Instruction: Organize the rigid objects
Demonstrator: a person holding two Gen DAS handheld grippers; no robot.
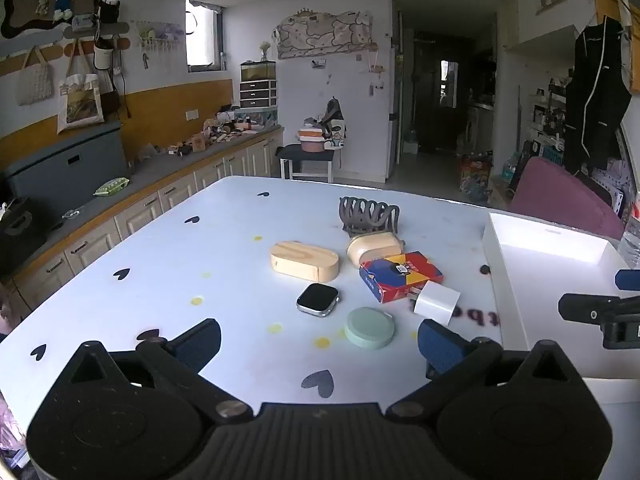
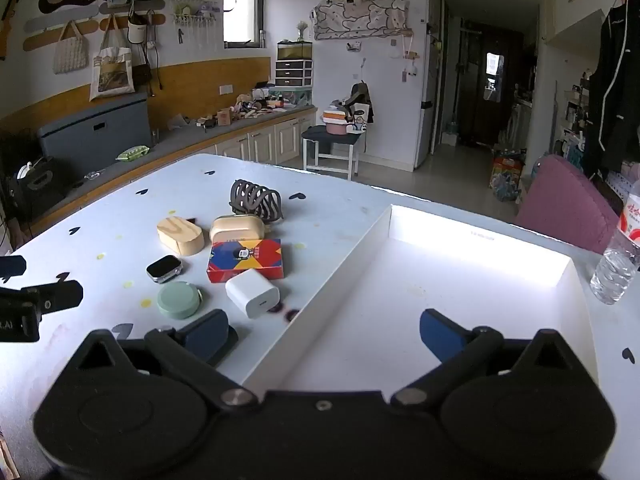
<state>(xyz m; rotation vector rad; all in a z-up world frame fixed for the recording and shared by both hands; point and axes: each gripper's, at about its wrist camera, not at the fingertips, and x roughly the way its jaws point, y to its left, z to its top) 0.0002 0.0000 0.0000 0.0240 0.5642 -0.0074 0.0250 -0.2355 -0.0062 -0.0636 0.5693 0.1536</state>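
Seven small things sit grouped on the white table (image 1: pixel 168 264): a hair claw (image 1: pixel 369 213), a wooden box (image 1: pixel 305 260), a tan case (image 1: pixel 374 246), a colourful card box (image 1: pixel 401 276), a watch (image 1: pixel 318 299), a white charger (image 1: pixel 436 301) and a green round tin (image 1: pixel 369 328), all just left of the white tray (image 2: pixel 440 280), which looks empty. Both the left gripper (image 1: pixel 319 340) and the right gripper (image 2: pixel 324 334) hover with jaws spread wide, holding nothing, the right one straddling the tray's near wall
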